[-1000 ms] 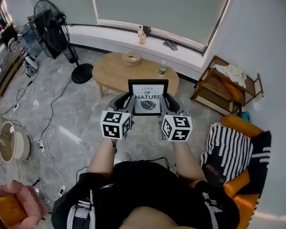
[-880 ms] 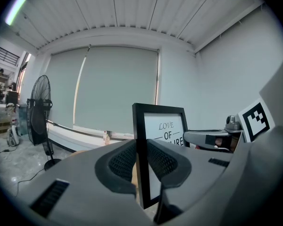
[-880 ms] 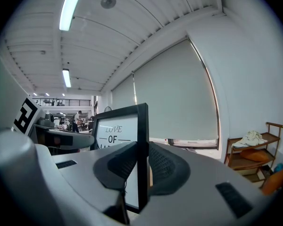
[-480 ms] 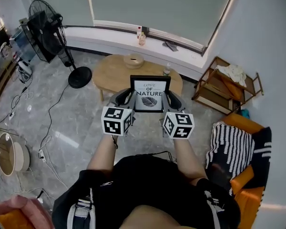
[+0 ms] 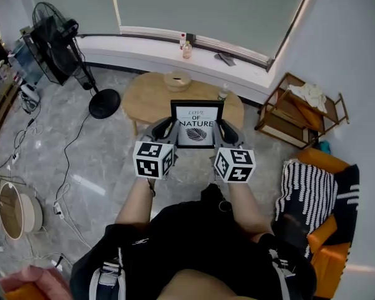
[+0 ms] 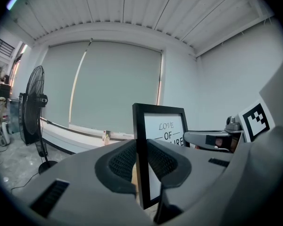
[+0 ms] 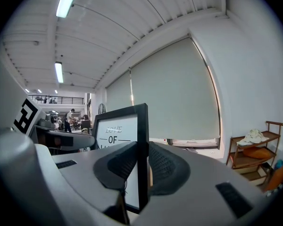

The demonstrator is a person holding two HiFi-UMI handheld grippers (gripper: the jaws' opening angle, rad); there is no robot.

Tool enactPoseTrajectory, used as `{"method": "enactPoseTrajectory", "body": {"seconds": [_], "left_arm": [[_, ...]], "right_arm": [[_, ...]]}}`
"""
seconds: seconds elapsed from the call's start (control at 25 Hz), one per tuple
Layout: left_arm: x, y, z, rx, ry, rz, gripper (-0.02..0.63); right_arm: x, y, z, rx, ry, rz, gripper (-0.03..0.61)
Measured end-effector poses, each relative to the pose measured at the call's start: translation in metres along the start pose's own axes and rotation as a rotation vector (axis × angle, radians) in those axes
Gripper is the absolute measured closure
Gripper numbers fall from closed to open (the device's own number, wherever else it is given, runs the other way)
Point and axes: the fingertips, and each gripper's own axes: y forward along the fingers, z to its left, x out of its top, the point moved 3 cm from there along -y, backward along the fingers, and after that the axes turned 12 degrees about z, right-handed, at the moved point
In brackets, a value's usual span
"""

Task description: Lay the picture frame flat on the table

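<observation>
Picture frame: the picture frame (image 5: pixel 197 125) stands upright in the air in front of the person, its printed side turned toward the person. It touches no surface.
Left tool: the left tool (image 6: pixel 142 160) is clamped on the left side bar of the frame, with one pad on the front and one on the back.
Right tool: the right tool (image 7: pixel 142 166) is clamped in the same way on the right side bar.
Bench: the oval wooden bench (image 5: pixel 144 95) lies on the far side of the frame. A bowl (image 5: pixel 177 80) is near its far edge and a small bottle (image 5: pixel 223 92) is at its right end. From the head view I cannot tell if the frame is already over the near edge.
Done: the frame is held firmly at both sides, as I judge.
Left to do: bring it over the bench, tip it flat, lower it until it rests, and open both tools.
Progress: the laying down itself is not yet begun.
</observation>
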Motion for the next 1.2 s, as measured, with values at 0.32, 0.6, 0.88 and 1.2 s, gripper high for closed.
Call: {"method": "enactPoseTrajectory", "body": {"seconds": [0.32,0.6,0.88,1.2], "left_arm": [[0.028,0.094,0.019,0.034,0.012,0.027,0.529],[0.101,0.213,0.029,0.088,0.026,0.035,0.529],[0.162,0.330,0.020,0.123,0.036,0.068,0.528],[0.174,0.417,0.017,0.140,0.050,0.163,0.526]], "right_arm": [[0.019,0.084,-0.066,0.031,0.033,-0.009,0.485],[0.080,0.175,-0.160,0.090,0.015,-0.015,0.485],[0.130,0.247,-0.263,0.130,0.017,-0.013,0.483],[0.130,0.306,-0.333,0.167,0.061,0.046,0.483]]}}
